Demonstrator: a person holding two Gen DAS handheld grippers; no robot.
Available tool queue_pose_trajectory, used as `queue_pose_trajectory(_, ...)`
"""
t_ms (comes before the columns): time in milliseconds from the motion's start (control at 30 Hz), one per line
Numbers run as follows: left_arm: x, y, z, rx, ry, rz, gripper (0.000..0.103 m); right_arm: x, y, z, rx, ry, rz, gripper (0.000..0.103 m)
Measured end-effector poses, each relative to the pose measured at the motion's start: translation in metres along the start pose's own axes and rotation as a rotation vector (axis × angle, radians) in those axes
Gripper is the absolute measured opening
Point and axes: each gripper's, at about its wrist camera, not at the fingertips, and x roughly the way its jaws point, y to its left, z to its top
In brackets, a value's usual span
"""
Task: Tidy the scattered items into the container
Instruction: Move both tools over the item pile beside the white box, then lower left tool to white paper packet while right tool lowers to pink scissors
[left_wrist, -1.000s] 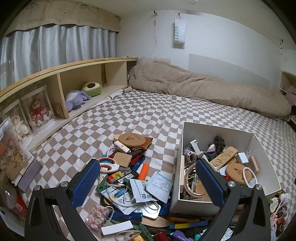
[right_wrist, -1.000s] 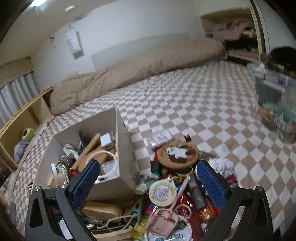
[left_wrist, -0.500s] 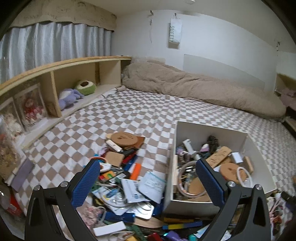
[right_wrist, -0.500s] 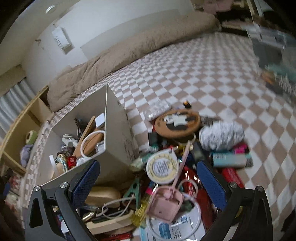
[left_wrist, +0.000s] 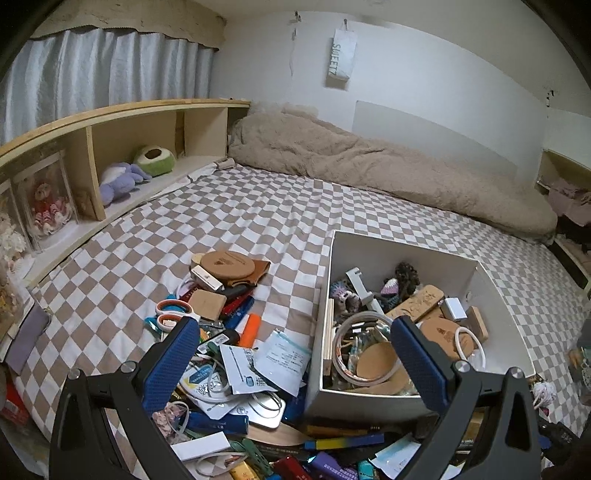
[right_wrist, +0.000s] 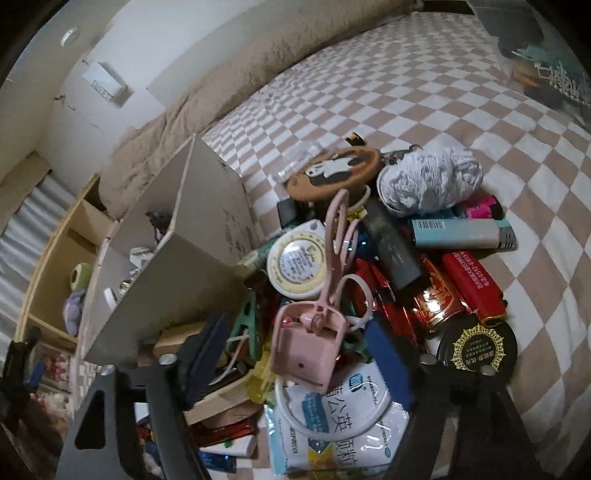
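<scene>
A white box (left_wrist: 388, 254) part-filled with small things sits on the checked bed. Loose items are heaped along its left and near sides: orange-handled scissors (left_wrist: 173, 312), sachets (left_wrist: 284, 360), pens. My left gripper (left_wrist: 291, 341) hangs open above that heap and the box's left wall, holding nothing. In the right wrist view the box (right_wrist: 177, 273) stands at left. My right gripper (right_wrist: 297, 360) is low over the heap to its right, its jaws closing. A pink eyelash curler (right_wrist: 308, 350) lies between them, with a gap showing on either side of it.
Round tape measure (right_wrist: 299, 260), grey yarn ball (right_wrist: 432, 181), lighters (right_wrist: 461, 232), a black round tin (right_wrist: 478, 349) and a white sachet (right_wrist: 332, 417) crowd the curler. A wooden shelf (left_wrist: 122, 155) with plush toys runs along the left. A beige duvet (left_wrist: 369, 166) lies at the back.
The right gripper has dropped and rolled toward the heap, and its fingers have come in around the pink curler. The left gripper has tilted slightly, staying open in place.
</scene>
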Motion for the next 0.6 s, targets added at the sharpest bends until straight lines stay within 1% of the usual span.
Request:
queue_pose_trajectory(33, 0.0, -0.001, -0.001, 0.009, 0.001, -0.002, 0.103, 0.002, 0.001, -0.001, -0.009, 0.001, -0.014, 0.061)
queue_pose_trajectory(100, -0.001, -0.003, -0.003, 0.034, -0.004, 0.005, 0.103, 0.005, 0.004, -0.003, -0.034, 0.004, -0.043, 0.052)
queue_pose_trajectory(167, -0.002, -0.005, -0.004, 0.052, -0.008, 0.003, 0.103, 0.008, 0.008, -0.005, -0.062, 0.008, -0.067, 0.049)
queue_pose_trajectory(233, -0.003, -0.007, -0.005, 0.057, -0.006, -0.025, 0.103, 0.01, 0.01, -0.006, -0.087, 0.006, -0.084, 0.049)
queue_pose_trajectory(333, -0.004, -0.012, -0.008, 0.061, 0.007, -0.082, 0.103, 0.011, 0.011, -0.007, -0.102, 0.001, -0.094, 0.047)
queue_pose_trajectory(433, -0.004, -0.018, -0.014, 0.062, 0.022, -0.134, 0.103, 0.009, 0.01, -0.006, -0.094, -0.005, -0.076, 0.043)
queue_pose_trajectory(467, -0.003, -0.02, -0.017, 0.062, 0.036, -0.159, 0.103, 0.007, 0.009, -0.006, -0.088, -0.011, -0.065, 0.041)
queue_pose_trajectory(600, 0.004, -0.029, -0.029, 0.039, 0.103, -0.294, 0.103, 0.003, 0.006, -0.004, -0.064, -0.03, -0.03, 0.04)
